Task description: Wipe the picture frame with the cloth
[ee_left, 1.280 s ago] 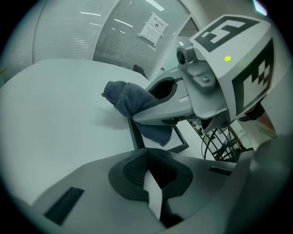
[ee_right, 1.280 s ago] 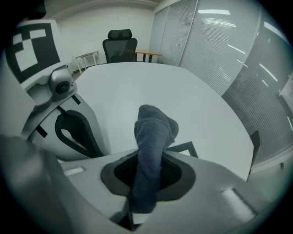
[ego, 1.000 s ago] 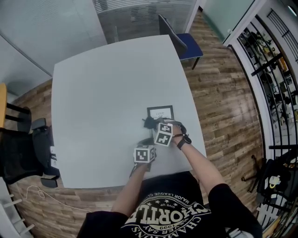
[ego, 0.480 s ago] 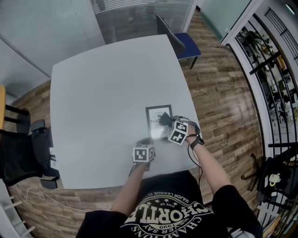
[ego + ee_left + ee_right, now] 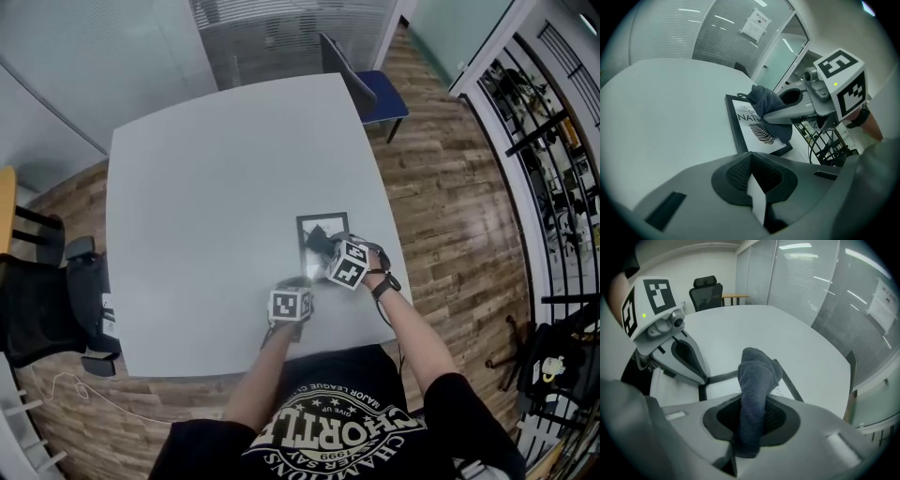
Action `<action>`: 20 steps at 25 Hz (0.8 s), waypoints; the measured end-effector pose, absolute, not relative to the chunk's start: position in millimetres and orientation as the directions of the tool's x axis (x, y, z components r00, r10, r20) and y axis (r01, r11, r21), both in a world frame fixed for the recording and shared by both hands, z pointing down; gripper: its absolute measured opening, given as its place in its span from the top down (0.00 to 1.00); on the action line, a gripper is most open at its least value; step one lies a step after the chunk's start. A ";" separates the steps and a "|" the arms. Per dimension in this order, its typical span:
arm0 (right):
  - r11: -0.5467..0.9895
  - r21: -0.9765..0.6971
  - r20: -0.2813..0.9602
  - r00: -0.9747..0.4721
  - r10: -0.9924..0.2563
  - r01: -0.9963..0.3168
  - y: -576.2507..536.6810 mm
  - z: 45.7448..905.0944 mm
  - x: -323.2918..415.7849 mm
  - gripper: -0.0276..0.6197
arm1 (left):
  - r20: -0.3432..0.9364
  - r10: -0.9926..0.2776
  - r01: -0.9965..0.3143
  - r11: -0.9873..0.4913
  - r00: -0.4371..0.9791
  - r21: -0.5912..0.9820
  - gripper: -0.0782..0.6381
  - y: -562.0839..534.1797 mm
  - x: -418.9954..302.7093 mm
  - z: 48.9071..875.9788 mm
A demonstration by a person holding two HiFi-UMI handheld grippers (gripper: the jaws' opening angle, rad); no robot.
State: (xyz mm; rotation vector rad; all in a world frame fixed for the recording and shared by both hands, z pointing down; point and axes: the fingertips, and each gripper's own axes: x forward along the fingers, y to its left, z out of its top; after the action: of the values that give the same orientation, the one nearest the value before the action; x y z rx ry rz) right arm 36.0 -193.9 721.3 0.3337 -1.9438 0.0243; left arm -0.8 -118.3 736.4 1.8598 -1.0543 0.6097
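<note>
Head view: the picture frame [image 5: 315,223] lies flat on the white table [image 5: 206,187], by its near right edge; the right gripper [image 5: 325,249] presses a dark cloth [image 5: 318,241] onto it; the left gripper [image 5: 292,284] sits at the frame's near left corner.

Left gripper view: jaws drawn together; the frame's corner is hidden behind them.

Right gripper view: jaws clamped on the bunched cloth, which covers most of the frame.

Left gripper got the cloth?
No, the blue-grey cloth is clamped in the right gripper's jaws, resting on the picture frame.
</note>
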 end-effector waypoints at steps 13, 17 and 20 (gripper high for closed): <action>0.987 0.075 0.931 -0.346 -0.120 -0.139 -172.6 740.6 -1.8 0.84 | 0.733 -0.399 -0.835 -0.260 0.550 0.485 0.88 -119.2 -3.8 736.7; 0.978 0.104 0.945 -0.287 -0.154 -0.183 -175.5 740.8 38.2 0.84 | 0.734 -0.402 -0.837 -0.254 0.547 0.484 0.88 -116.7 -5.7 736.6; 0.968 0.168 0.956 -0.208 -0.206 -0.186 -179.3 738.8 71.6 0.84 | 0.732 -0.404 -0.836 -0.257 0.548 0.484 0.88 -115.7 -4.6 736.0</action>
State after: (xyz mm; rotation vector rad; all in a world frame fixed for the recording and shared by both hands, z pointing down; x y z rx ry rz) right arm 71.6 -179.3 738.8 0.2907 -1.7898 -0.0187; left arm -4.6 -115.7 736.0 1.8681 -1.0138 0.5931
